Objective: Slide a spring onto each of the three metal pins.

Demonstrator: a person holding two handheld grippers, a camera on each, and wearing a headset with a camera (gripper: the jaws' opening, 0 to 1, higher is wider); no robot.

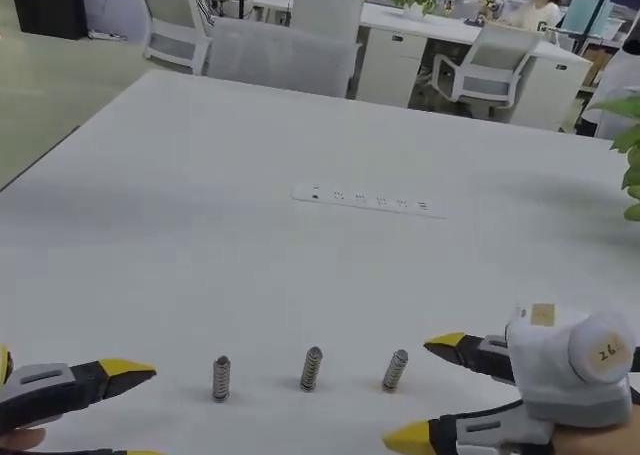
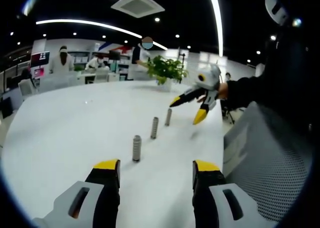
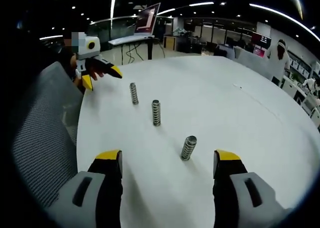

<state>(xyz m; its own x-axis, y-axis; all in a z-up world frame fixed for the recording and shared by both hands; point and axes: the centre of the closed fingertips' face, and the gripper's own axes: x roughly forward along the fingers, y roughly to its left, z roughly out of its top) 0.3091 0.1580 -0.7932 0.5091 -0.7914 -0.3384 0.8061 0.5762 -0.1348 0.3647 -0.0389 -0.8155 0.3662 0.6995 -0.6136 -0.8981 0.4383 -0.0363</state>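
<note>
My left claw (image 2: 156, 165) and right claw (image 3: 167, 155) hang released and empty to either side of the middle spring (image 1: 312, 369), I judge because the row looks finished. The left spring (image 1: 221, 378) and right spring (image 1: 396, 371) flank it, all roughly upright, the right one tilted; any pins are hidden
</note>
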